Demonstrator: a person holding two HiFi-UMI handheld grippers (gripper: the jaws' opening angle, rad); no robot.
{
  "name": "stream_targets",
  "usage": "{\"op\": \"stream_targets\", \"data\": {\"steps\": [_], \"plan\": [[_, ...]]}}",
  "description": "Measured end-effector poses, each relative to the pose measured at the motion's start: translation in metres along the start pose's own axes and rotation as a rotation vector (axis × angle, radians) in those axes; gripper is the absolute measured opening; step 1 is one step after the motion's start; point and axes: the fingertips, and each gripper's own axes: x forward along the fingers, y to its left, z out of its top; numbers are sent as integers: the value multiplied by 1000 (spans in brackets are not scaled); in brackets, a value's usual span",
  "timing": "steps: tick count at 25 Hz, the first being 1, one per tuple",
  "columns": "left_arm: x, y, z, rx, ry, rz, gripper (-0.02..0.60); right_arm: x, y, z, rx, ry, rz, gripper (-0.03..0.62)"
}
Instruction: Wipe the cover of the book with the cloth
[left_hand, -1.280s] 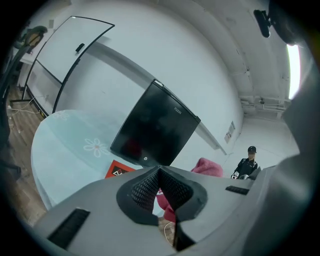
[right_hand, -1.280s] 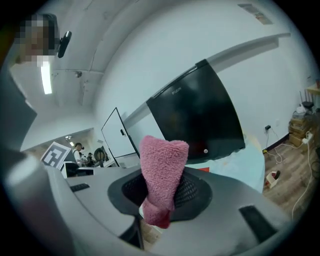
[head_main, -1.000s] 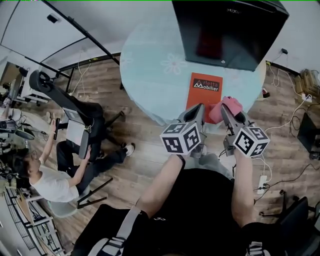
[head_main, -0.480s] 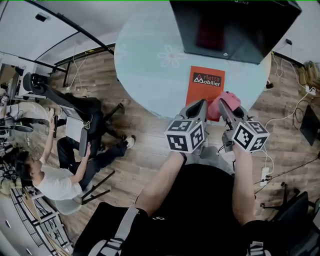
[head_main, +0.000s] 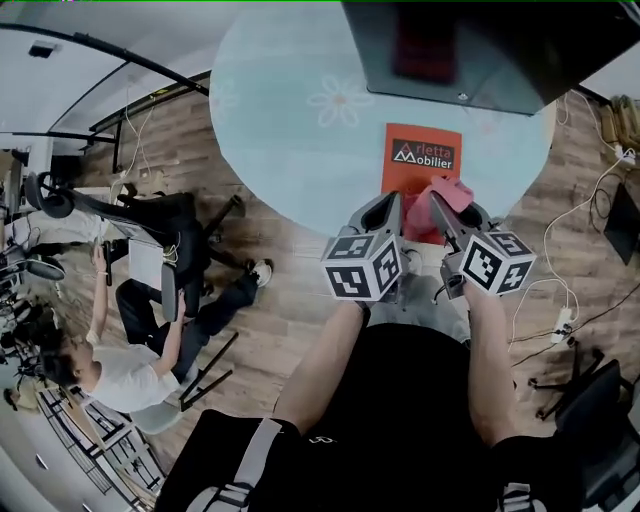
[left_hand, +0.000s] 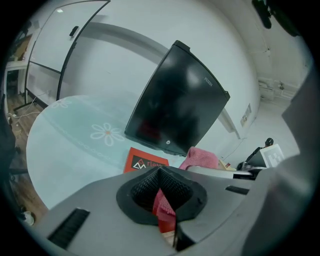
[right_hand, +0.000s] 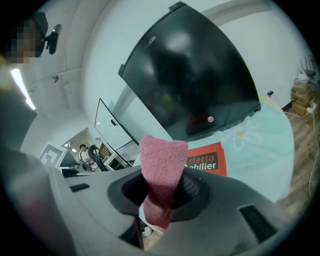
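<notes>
Pink and soft-looking, the cloth (head_main: 450, 192) sat bunched in the head view at the near right of the orange-red book (head_main: 412, 185). The book lay flat at the near edge of the pale round counter (head_main: 290, 140), in front of a black monitor (head_main: 460, 50). The left gripper (head_main: 388, 203) pointed at the book's near left corner and the right gripper (head_main: 438, 202) at the cloth. In the left gripper view the jaws were drawn almost together. Only a sliver of red showed in the slit between them, and nothing was clearly gripped. The book (left_hand: 142, 162) lay beyond on the counter, with the cloth (left_hand: 202, 157) to its right. In the right gripper view the jaws were closed on the cloth (right_hand: 161, 170), pinching it low down so that a folded lobe stood up above them, with the book (right_hand: 207, 157) just behind. The cloth was probably light and limp and would fold under pressure, so a pinch through the doubled middle, leaving a pad free to drag, seemed the sound hold. The book looked thin, stiff and smooth-covered. It seemed likely to slide on the glossy counter under a wiping stroke, so it might need pinning at a near corner.
</notes>
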Motion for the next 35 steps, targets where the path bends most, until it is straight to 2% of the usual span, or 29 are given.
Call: {"op": "stream_targets", "data": {"steps": [6,19,26,31,35], "plan": [[18,22,11,-24,31,-12,15,43,12,10,-28,39,4,100],[65,94,32,-140,52,-1,15,131,-6,18,-66,139,-42,100],[86,101,36,-161,71,-18,15,158,-18,24,-64,170,-52,100],[96,105,35,-172,87,-21,15,173,-30,23,-135,197,-90,101],[101,106,34,-176,101,-26,15,179,-40,27,-144,175,-120,106]]}}
